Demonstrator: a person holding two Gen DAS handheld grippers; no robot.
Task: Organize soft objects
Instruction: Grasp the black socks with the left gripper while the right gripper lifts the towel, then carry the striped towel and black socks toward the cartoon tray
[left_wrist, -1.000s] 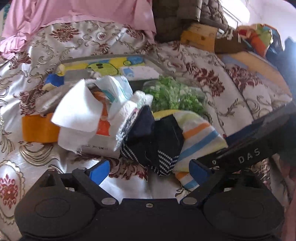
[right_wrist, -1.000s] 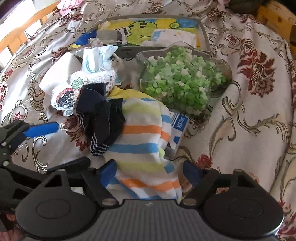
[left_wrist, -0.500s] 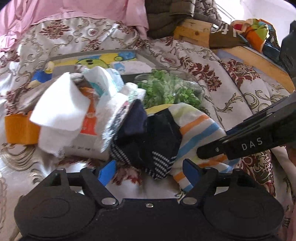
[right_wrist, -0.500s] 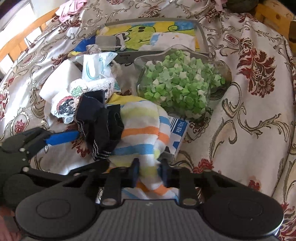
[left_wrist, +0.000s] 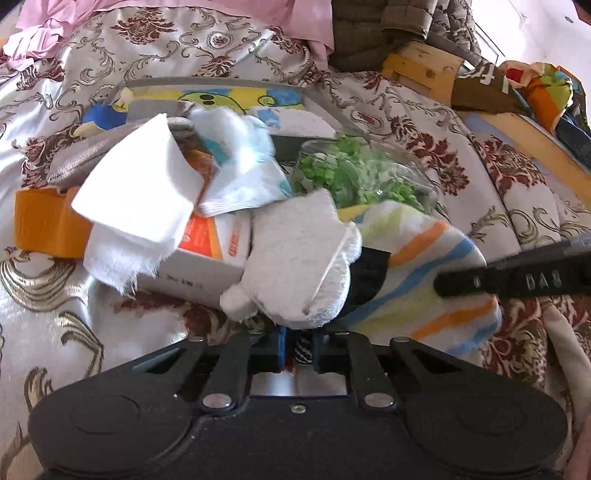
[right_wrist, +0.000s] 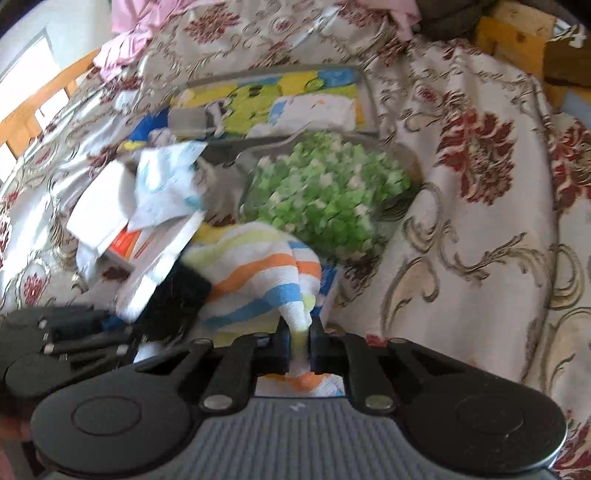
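Left wrist view: my left gripper (left_wrist: 298, 349) had just closed, pinching the dark sock (left_wrist: 367, 273); my right gripper (right_wrist: 298, 345) had closed on the striped sock (right_wrist: 258, 284) beside it. Pick-up step; next, separate them gently.

Home bedroom: everything is lying on a bed under a floral quilt (right_wrist: 480, 206), a pink cloth (left_wrist: 110, 14) is bunching at its far edge, wood frame (right_wrist: 48, 99) is showing at the far left corner, clothes (left_wrist: 543, 85) are piling at the far right.
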